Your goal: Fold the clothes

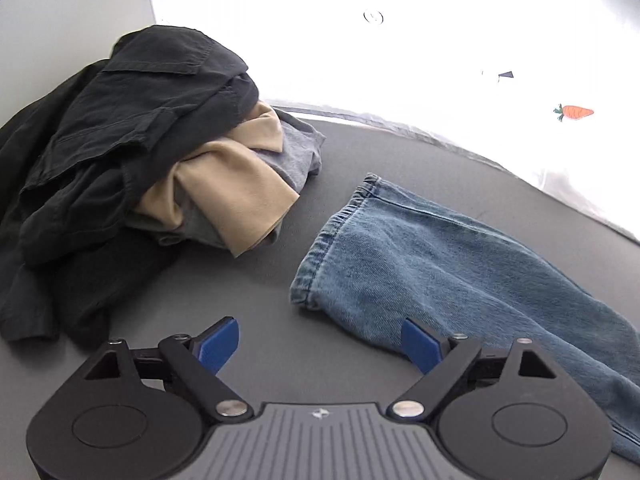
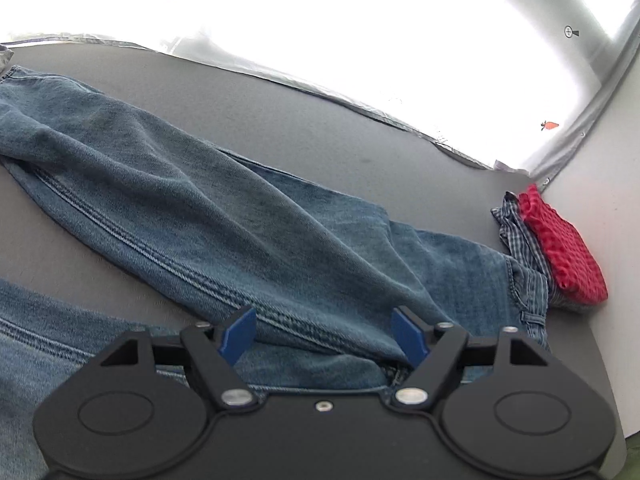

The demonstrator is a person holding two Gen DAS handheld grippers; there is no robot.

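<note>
Staged recording booth or lab set-up, not a lived-in room. A plain grey table [image 1: 288, 344] is enclosed by pale panels and a bright white backdrop [image 1: 400, 40] at 12 o'clock, on which carrot stickers [image 1: 574, 112] and printed round markers [image 1: 373, 17] are seen. Unsorted clothes [image 1: 120, 168] are heaped at 10 o'clock, folded items [image 2: 560, 248] at 3 o'clock

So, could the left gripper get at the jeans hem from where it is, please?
Probably yes: the left gripper is open and empty, the jeans hem lies flat just ahead to its right, and only bare table lies between.
</note>
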